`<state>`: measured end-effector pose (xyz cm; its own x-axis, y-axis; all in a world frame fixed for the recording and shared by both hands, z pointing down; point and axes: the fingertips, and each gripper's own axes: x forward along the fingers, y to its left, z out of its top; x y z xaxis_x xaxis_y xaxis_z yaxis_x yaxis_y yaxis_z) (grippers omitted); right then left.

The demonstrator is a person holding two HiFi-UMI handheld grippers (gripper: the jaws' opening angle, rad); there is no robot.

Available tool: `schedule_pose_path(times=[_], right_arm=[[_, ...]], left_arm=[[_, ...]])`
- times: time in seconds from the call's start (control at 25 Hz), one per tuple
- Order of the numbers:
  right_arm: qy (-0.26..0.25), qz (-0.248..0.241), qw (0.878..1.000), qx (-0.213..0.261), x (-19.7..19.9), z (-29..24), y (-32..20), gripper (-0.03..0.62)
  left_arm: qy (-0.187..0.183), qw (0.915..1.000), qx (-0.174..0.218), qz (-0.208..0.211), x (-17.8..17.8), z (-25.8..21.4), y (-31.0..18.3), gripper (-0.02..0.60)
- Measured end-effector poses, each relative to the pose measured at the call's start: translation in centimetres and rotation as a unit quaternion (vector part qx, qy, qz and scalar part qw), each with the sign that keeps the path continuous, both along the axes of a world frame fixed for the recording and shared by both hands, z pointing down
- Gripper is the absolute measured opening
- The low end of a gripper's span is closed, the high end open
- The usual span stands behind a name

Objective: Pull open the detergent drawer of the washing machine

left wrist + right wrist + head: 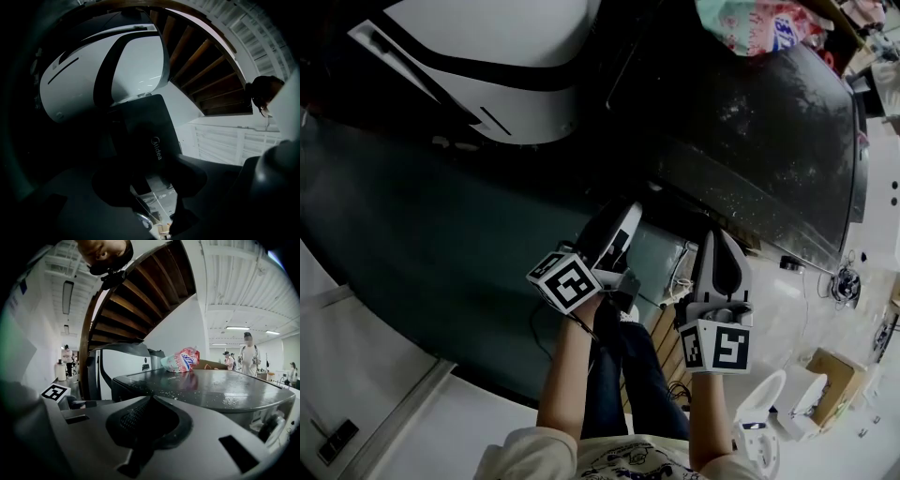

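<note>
The washing machine (769,122) is a dark cabinet with a speckled top (206,385), at the upper right of the head view. A dark panel (150,136) with a brand name fills the middle of the left gripper view. I cannot make out the detergent drawer in any view. My left gripper (619,234) hangs in front of the person's legs, short of the machine, and touches nothing. Its jaws stand apart around lit floor (152,180). My right gripper (722,248) is beside it, with its jaws (150,401) closed together and empty, pointing across the machine's top.
A white appliance (487,66) with a black band (105,75) stands left of the machine. A pink bag (180,359) lies on the machine's top. A wooden staircase (126,301) curves overhead. A cardboard box (830,380) sits on the floor at the right, and people (248,352) stand far behind.
</note>
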<state>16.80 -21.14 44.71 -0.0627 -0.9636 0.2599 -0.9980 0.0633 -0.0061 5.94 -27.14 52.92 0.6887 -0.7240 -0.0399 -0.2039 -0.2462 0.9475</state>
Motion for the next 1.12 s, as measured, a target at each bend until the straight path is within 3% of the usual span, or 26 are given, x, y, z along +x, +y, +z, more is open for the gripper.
schedule_pose_path(times=[0.4, 1.12], right_arm=[[-0.006, 0.000, 1.000, -0.010, 0.0, 2.3, 0.0, 0.020], [-0.008, 0.001, 1.000, -0.016, 0.3, 4.1, 0.6, 0.020]], left_arm=[[0.062, 0.9980, 0.007, 0.002, 0.8, 1.4, -1.0, 0.218], [0.133, 0.9903, 0.039, 0.017, 1.8, 1.6, -2.0, 0.216]])
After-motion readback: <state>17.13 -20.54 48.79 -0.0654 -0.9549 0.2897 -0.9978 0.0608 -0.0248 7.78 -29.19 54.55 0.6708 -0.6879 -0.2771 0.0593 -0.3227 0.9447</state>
